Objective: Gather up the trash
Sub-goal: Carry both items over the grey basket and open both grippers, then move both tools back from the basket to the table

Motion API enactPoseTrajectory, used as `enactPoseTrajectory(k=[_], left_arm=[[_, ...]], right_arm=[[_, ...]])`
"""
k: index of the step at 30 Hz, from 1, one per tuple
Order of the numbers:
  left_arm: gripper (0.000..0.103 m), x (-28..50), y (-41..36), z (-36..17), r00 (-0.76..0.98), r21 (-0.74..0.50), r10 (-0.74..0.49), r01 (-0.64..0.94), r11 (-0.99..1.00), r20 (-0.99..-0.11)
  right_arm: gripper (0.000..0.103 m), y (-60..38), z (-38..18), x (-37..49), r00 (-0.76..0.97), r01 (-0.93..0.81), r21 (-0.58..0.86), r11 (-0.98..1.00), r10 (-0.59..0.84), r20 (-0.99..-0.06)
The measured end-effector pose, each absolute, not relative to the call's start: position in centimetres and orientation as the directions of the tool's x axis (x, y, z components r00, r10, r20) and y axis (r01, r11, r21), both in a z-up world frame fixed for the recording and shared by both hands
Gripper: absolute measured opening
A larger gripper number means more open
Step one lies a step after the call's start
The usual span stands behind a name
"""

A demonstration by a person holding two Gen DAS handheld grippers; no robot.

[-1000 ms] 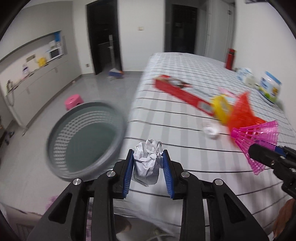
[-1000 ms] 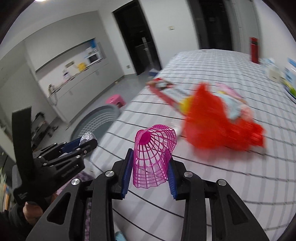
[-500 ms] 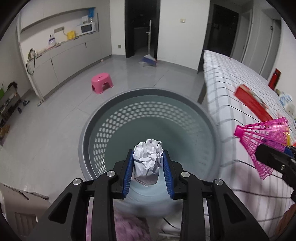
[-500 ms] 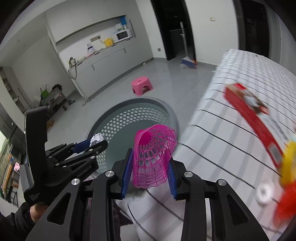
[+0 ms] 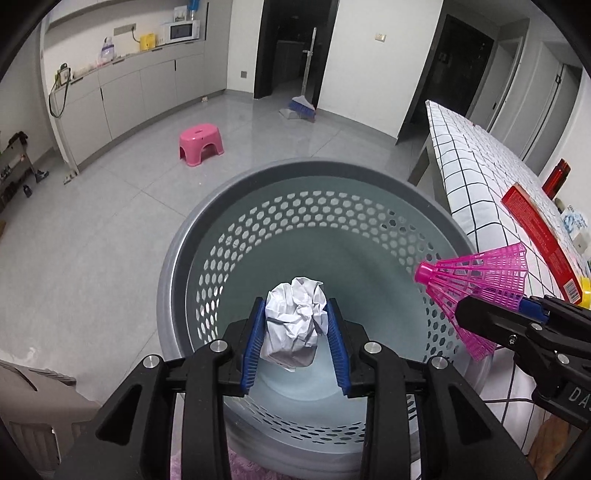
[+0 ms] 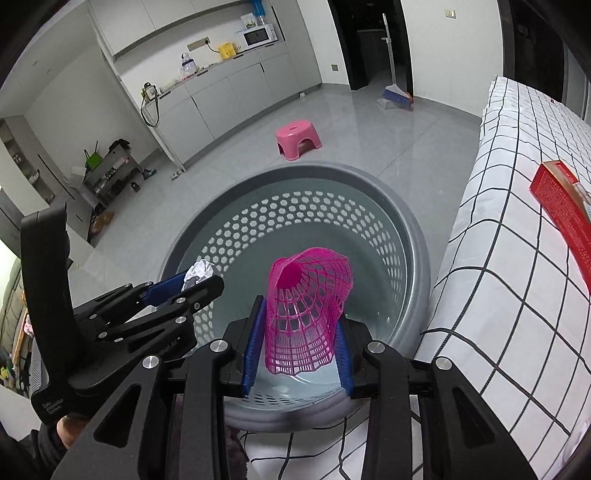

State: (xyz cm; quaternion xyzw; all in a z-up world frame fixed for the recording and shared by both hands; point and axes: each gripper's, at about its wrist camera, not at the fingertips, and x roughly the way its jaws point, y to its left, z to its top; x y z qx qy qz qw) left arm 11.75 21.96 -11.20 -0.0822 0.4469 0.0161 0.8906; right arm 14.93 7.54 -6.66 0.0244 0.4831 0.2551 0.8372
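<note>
Right at the bottom of the left wrist view, the left gripper (image 5: pixel 295 332) is clamped on a crumpled paper ball (image 5: pixel 294 325), blue pads pressed to both its sides, held over the open mouth of the grey perforated bin (image 5: pixel 207 258). The right wrist view gives the side angle: that same left gripper (image 6: pixel 201 284) pokes in from the lower left, paper ball (image 6: pixel 198 273) peeking out at its tip, above the bin's left rim (image 6: pixel 421 258). A bit of a hand shows under it at the lower left edge.

Centre bottom of the right wrist view, the right gripper (image 6: pixel 297 347) is squeezing a pink plastic shuttlecock (image 6: pixel 306 314), cork end pointing up and away, skirt pinched between the blue pads. In the left view the shuttlecock (image 5: pixel 476 284) juts in from the right edge, cork toward the bin's middle, with the right gripper (image 5: pixel 491 314) seen side-on behind it.

Both loads hang above the bin; inside it only the pale bare bottom shows.

Along the right side of both frames runs a table with a white black-checked cloth (image 6: pixel 517 295), a red box (image 6: pixel 565 206) lying on it. Only the left view catches a red bottle (image 5: pixel 556 177) farther along.

Beyond, grey tiled floor, a pink stool (image 5: pixel 201 144), a broom (image 5: pixel 304 99) leaning by a dark doorway, and in the upper left a grey counter with a microwave (image 5: pixel 181 31).
</note>
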Motion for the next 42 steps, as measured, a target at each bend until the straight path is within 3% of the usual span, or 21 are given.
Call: enactPoseTrajectory(k=[3, 5, 7, 29, 42], left_arm=[[0.046, 11.7, 22.3, -11.4, 0.597, -0.132, -0.034, -0.121, 0.984, -0.801], [0.062, 11.6, 22.6, -11.3, 0.604, -0.135, -0.029, -0.132, 0.982, -0.797], [0.065, 11.3, 22.9, -11.1, 0.615, -0.138, -0.022, -0.141, 0.98, -0.788], [0.068, 10.7, 22.8, -10.0, 0.644, -0.101, 0.028, -0.162, 0.982, -0.764], [0.078, 8.6, 21.2, -7.4, 0.676, -0.064, 0.061, -0.159, 0.985, -0.734]], right_arm=[[0.041, 8.0, -6.4, 15.3, 0.415, -0.405, 0.277, 0.872, 0.445, -0.794], [0.043, 8.1, -6.3, 15.4, 0.42, -0.407, 0.272, 0.872, 0.443, -0.792], [0.043, 8.1, -6.4, 15.3, 0.423, -0.408, 0.264, 0.874, 0.437, -0.793], [0.043, 7.7, -5.8, 14.4, 0.45, -0.413, 0.256, 0.874, 0.44, -0.777], [0.06, 5.2, -2.6, 11.2, 0.534, -0.406, 0.242, 0.881, 0.443, -0.72]])
